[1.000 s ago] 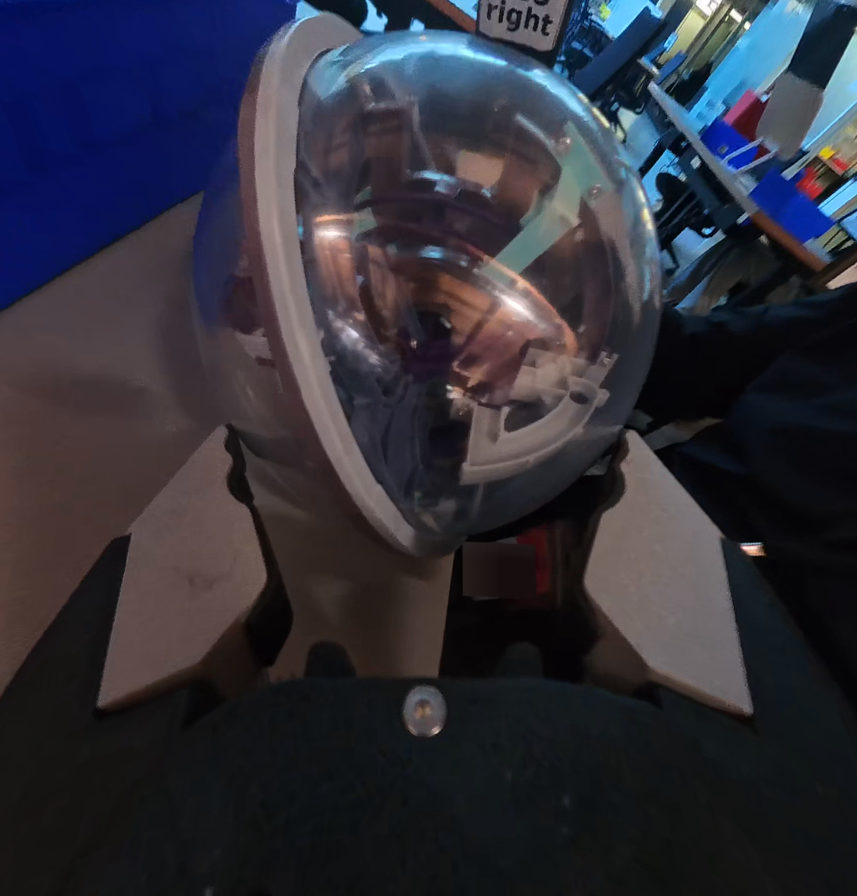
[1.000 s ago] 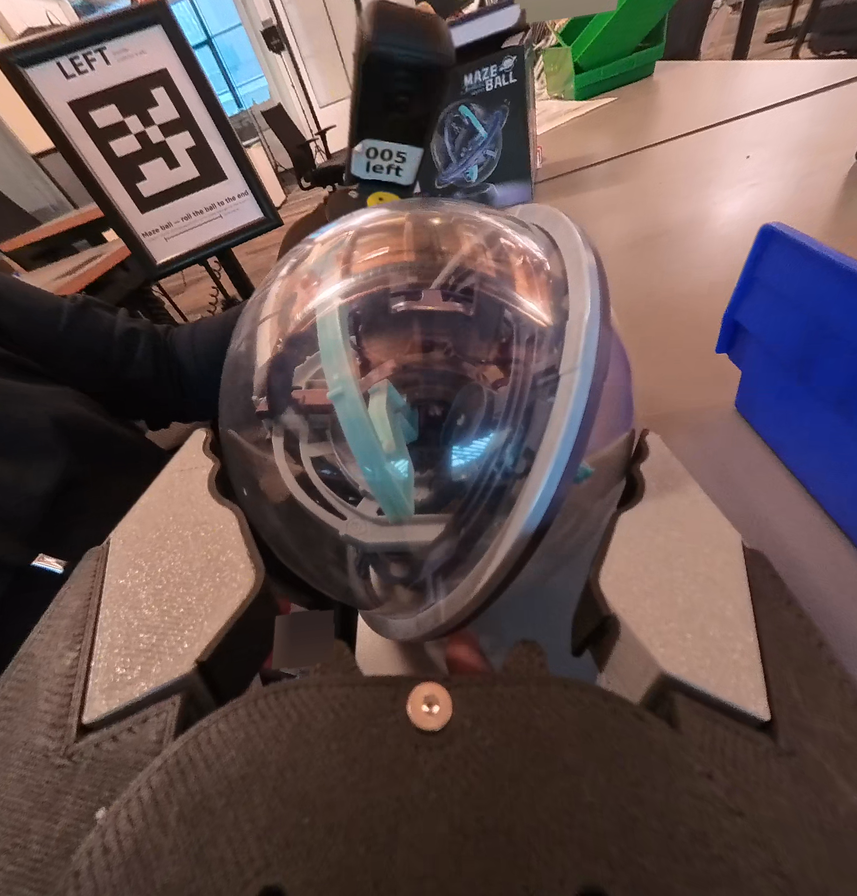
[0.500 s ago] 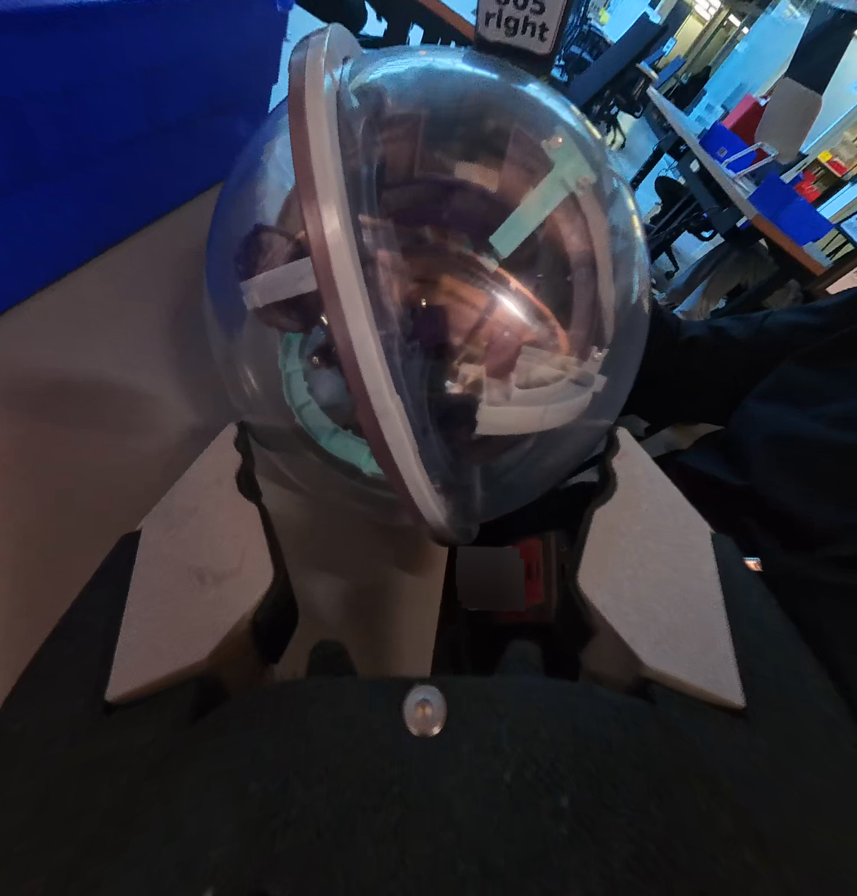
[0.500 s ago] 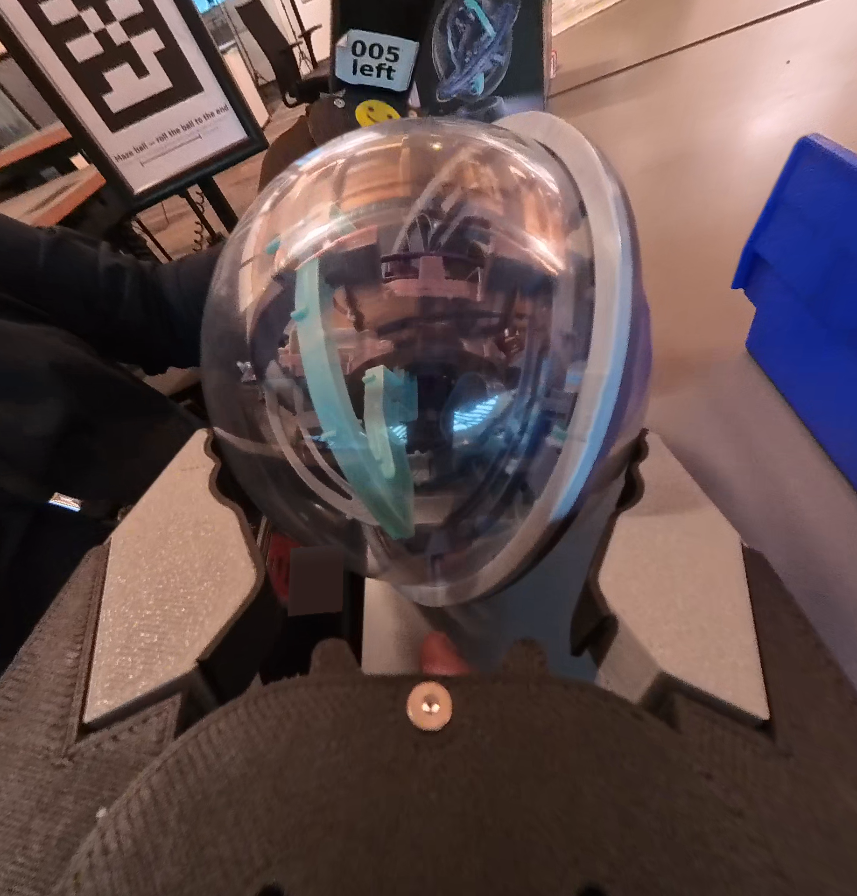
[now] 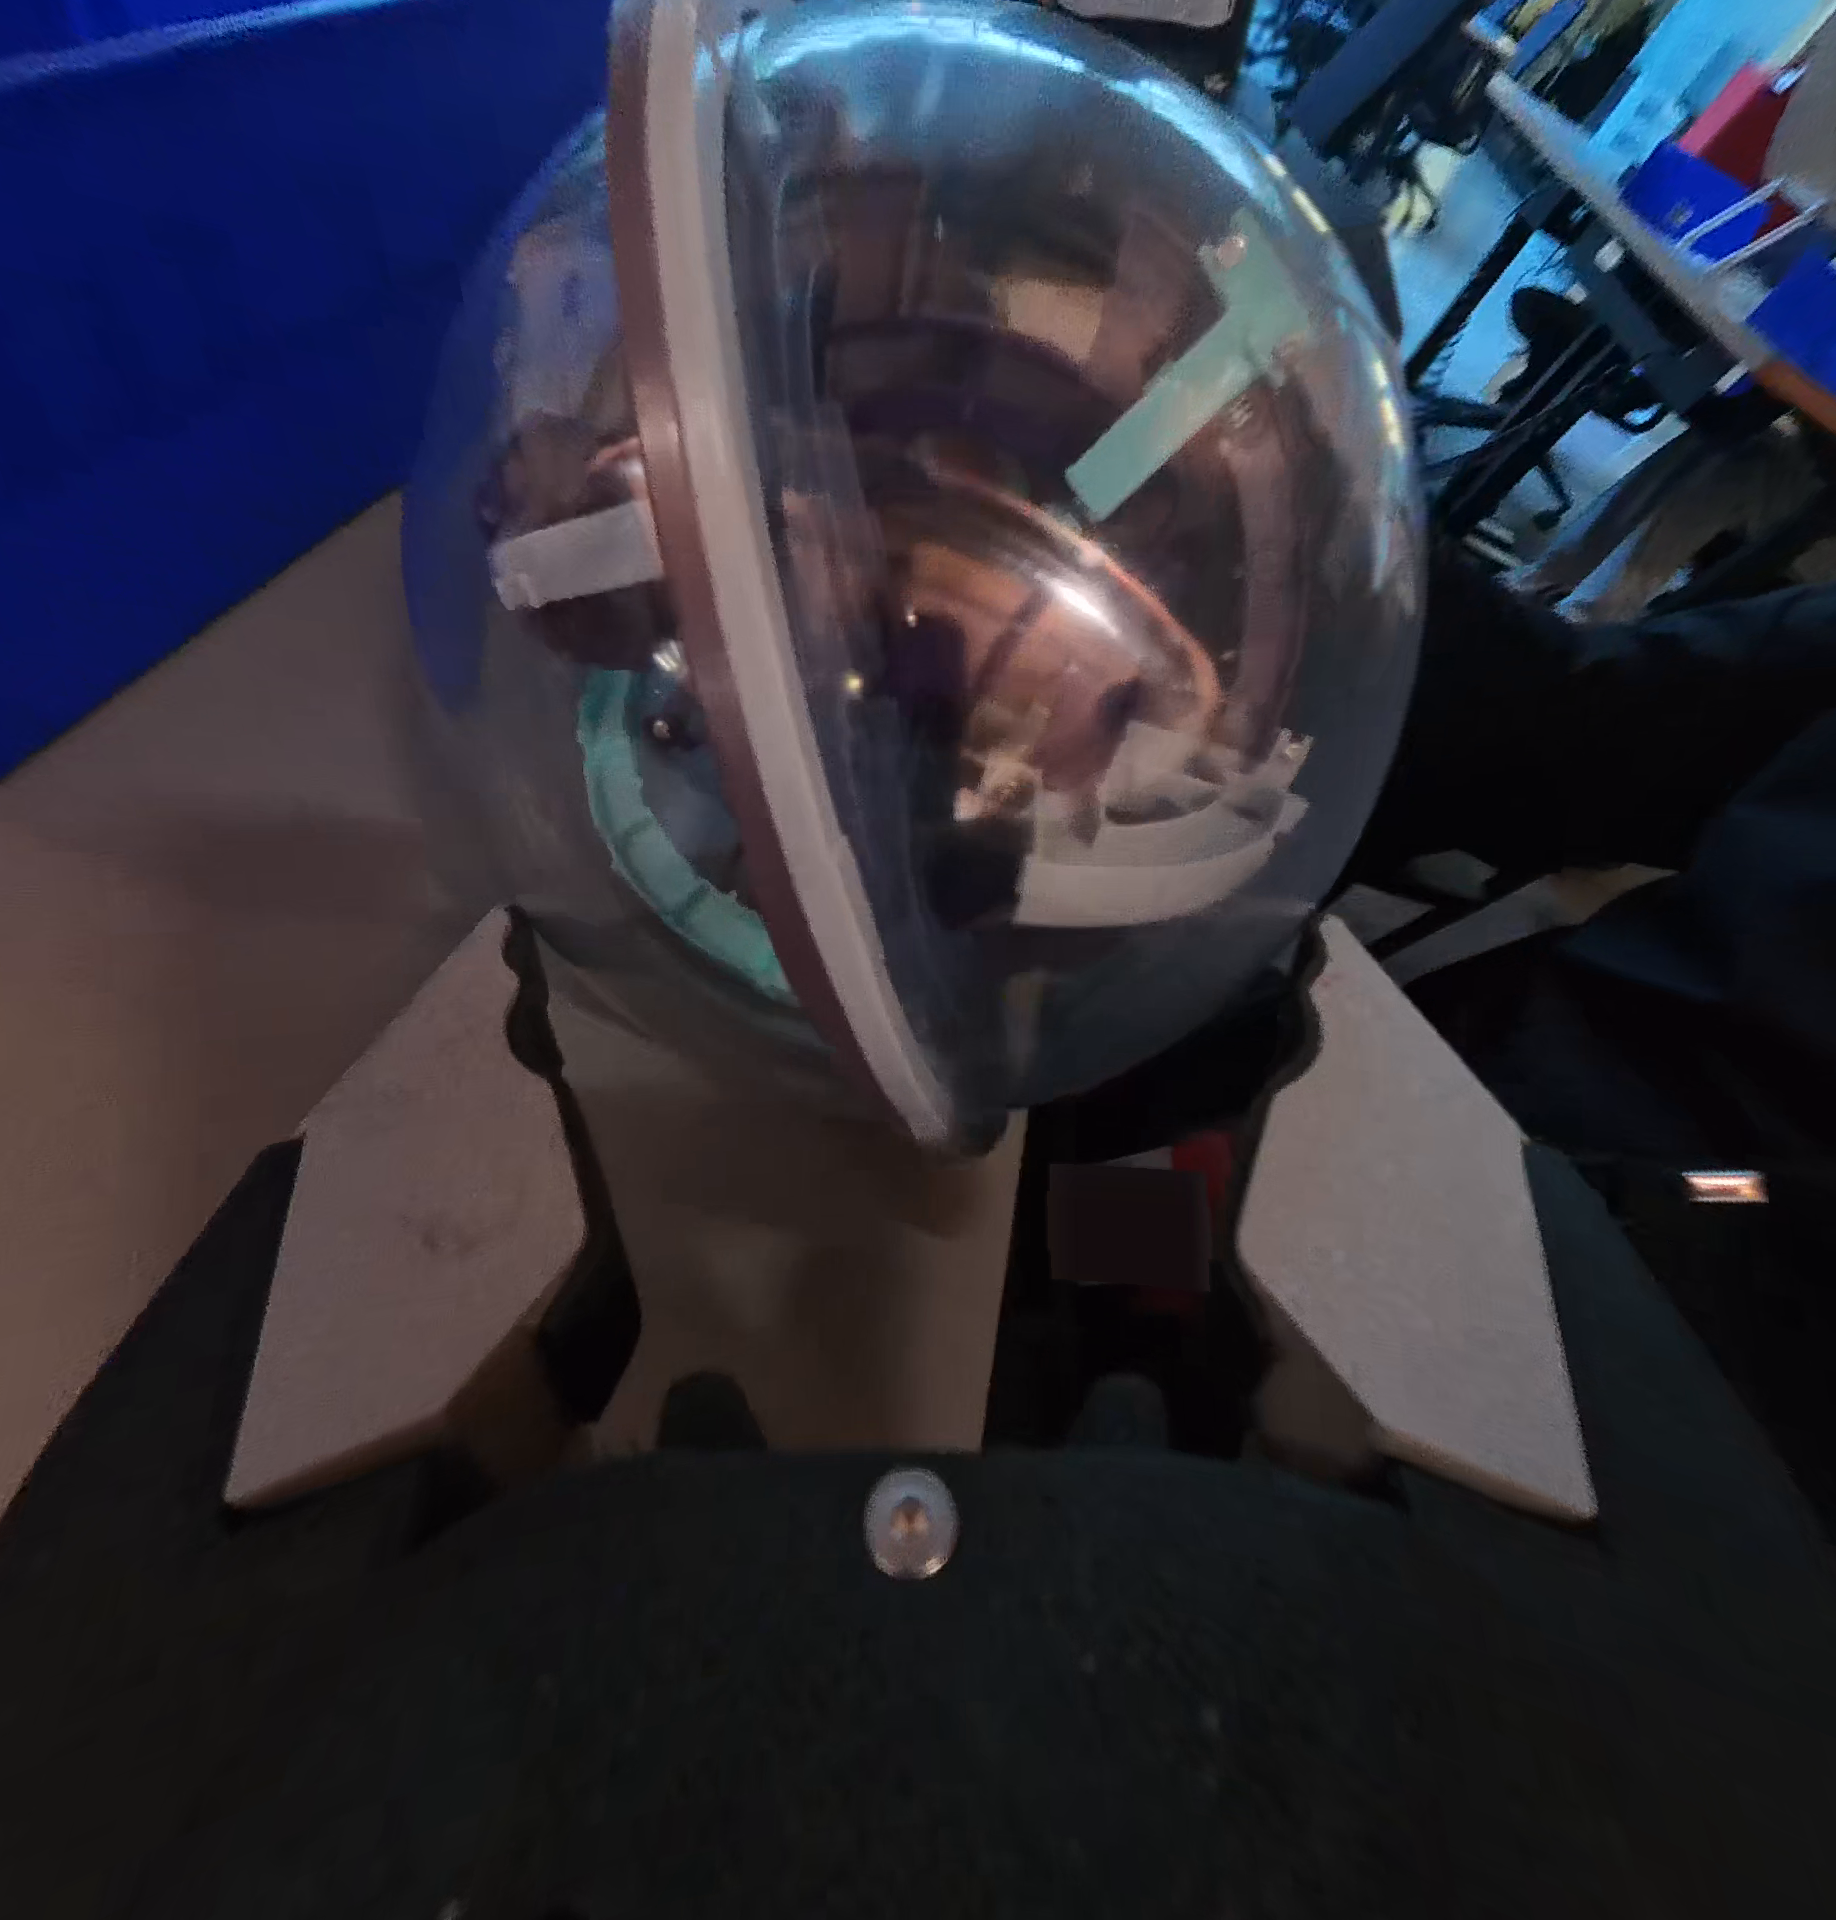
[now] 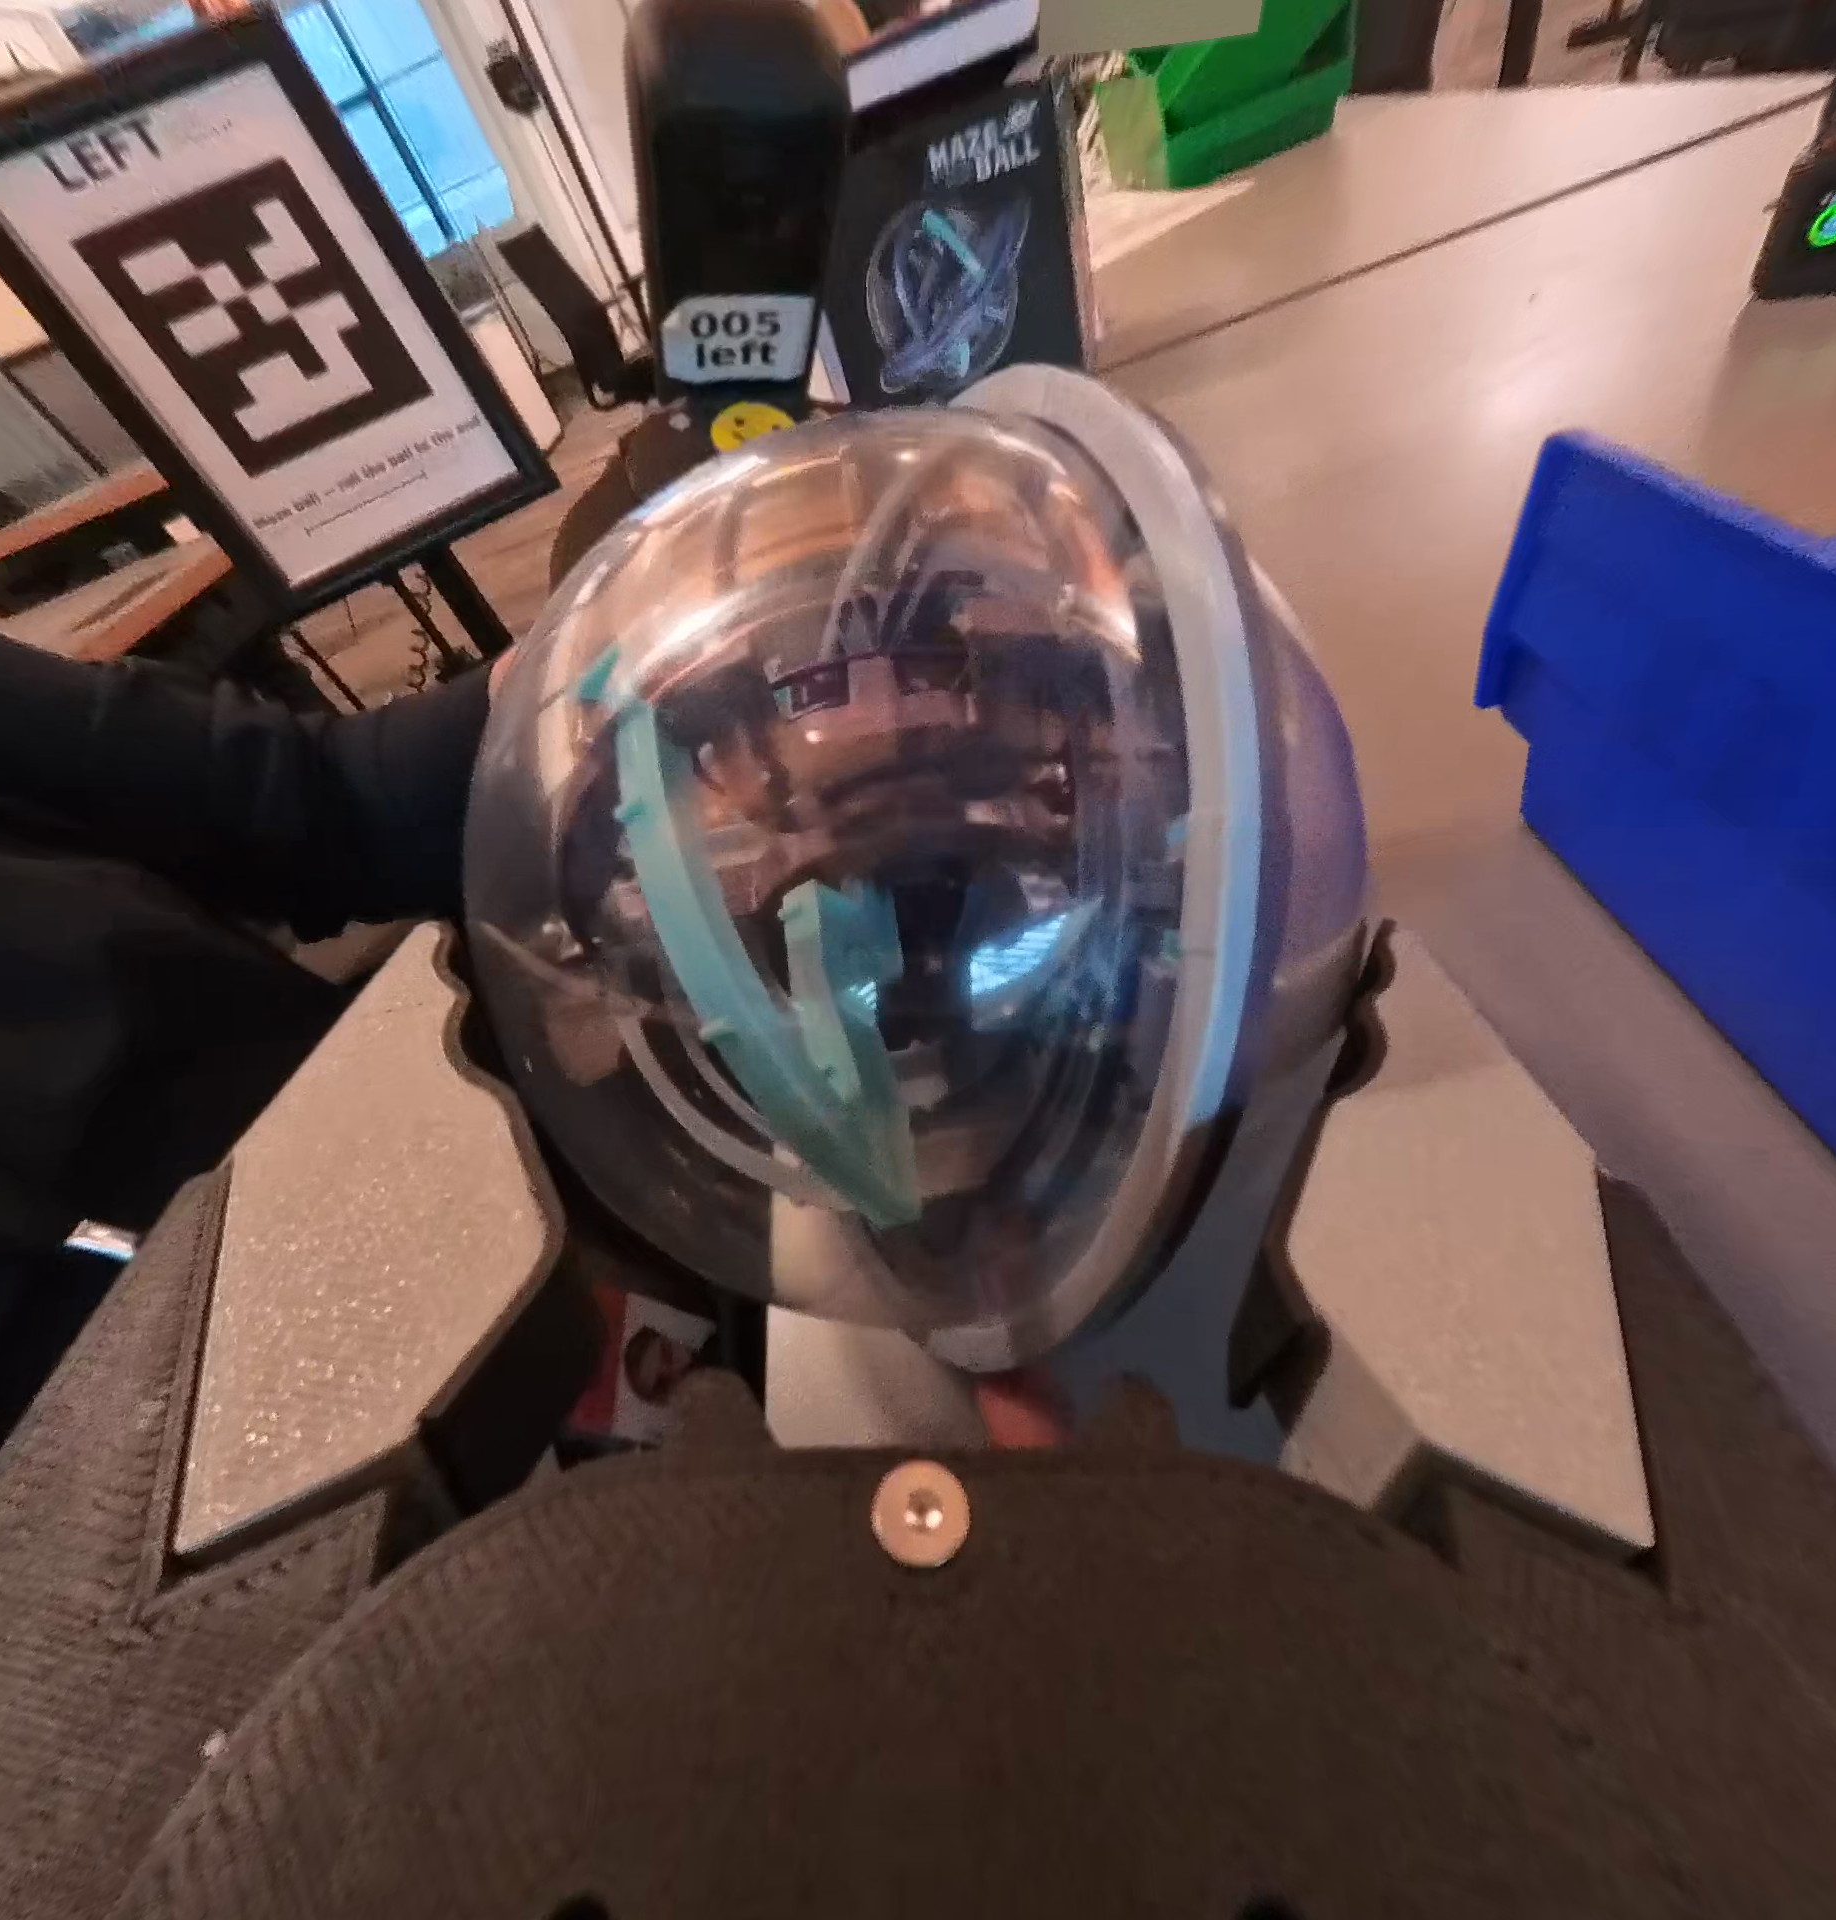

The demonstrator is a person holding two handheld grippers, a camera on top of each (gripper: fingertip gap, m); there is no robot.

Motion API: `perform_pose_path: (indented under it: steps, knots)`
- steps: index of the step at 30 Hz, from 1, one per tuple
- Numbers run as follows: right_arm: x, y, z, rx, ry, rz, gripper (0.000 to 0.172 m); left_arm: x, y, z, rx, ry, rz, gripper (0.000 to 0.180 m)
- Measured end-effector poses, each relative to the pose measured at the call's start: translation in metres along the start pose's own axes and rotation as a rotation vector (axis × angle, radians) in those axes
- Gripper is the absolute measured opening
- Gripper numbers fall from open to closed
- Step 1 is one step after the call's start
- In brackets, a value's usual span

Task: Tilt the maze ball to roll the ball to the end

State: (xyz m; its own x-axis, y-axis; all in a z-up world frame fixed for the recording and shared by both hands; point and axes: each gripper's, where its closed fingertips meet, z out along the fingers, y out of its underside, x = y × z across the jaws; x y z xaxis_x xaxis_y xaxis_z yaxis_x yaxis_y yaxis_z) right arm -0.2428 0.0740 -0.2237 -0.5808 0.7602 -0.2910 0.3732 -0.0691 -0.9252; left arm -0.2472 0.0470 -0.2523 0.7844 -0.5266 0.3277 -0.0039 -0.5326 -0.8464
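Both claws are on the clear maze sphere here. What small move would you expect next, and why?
Probably a slight further tilt, made by both claws together. The clear plastic maze sphere with its grey seam ring sits clamped between the left claw and the right claw. A small shiny ball seems to rest by the teal track, apparently short of any end.

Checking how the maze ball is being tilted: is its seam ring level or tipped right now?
Tipped. The pale seam ring around the maze ball runs steeply, near vertical, leaning from upper left to lower right, in the left wrist view.
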Motion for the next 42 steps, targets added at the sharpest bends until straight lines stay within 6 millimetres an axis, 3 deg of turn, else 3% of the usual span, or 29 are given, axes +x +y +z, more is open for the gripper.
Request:
perform_pose_path:
  steps: [7, 17, 34, 38, 42]
  knots:
    - [0.005, -0.003, -0.001, 0.018, 0.003, -0.004, 0.156, -0.005, -0.003, 0.001, 0.031, -0.002, 0.008, 0.137]
    - [0.007, -0.005, -0.013, 0.067, -0.051, 0.013, 0.140, -0.008, 0.002, -0.007, 0.040, 0.029, 0.010, 0.125]
    - [0.009, 0.003, 0.002, 0.033, -0.048, 0.057, 0.153, -0.013, 0.001, -0.008, 0.038, 0.019, 0.046, 0.127]
    - [0.007, -0.019, 0.003, 0.091, -0.053, 0.044, 0.153, -0.011, -0.022, -0.023, 0.089, -0.003, 0.069, 0.127]
    - [-0.002, -0.057, 0.000, 0.148, -0.045, -0.021, 0.153, -0.004, -0.053, -0.044, 0.132, -0.028, 0.133, 0.127]
